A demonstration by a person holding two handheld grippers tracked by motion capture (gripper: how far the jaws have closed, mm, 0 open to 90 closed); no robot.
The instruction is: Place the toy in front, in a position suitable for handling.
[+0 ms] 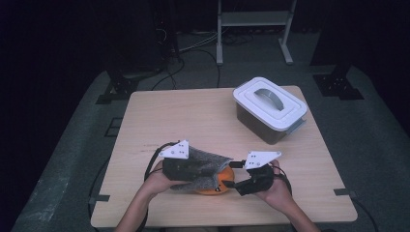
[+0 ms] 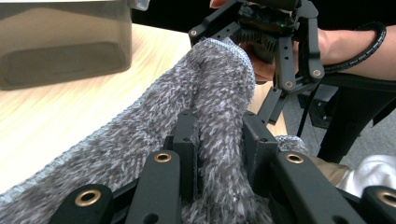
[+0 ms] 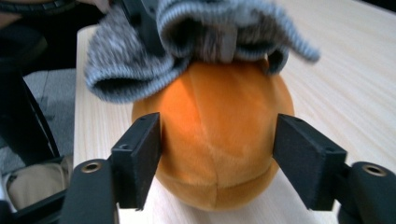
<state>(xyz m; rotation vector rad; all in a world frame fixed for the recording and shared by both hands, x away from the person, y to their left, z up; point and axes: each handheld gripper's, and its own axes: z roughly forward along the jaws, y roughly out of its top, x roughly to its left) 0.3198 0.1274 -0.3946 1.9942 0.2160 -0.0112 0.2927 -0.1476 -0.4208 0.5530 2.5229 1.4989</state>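
Fingers of the left gripper [image 2: 219,140] pinch the grey knitted sock [image 2: 219,84]; the right gripper [image 3: 217,154] fingers stand open around the orange plush ball [image 3: 215,135], which lies on the surface directly under the sock.

Looks like a lab or recording studio, not a home. Dark curtained backdrop all round, grey carpeted floor [image 1: 72,159] w/ tape marks. Black stand bases [image 1: 338,84] far right & far left, cables [image 1: 193,48] trailing across far floor, white metal frame [image 1: 254,29] at far centre. 1 plain light-wood table [image 1: 193,116] in the middle.
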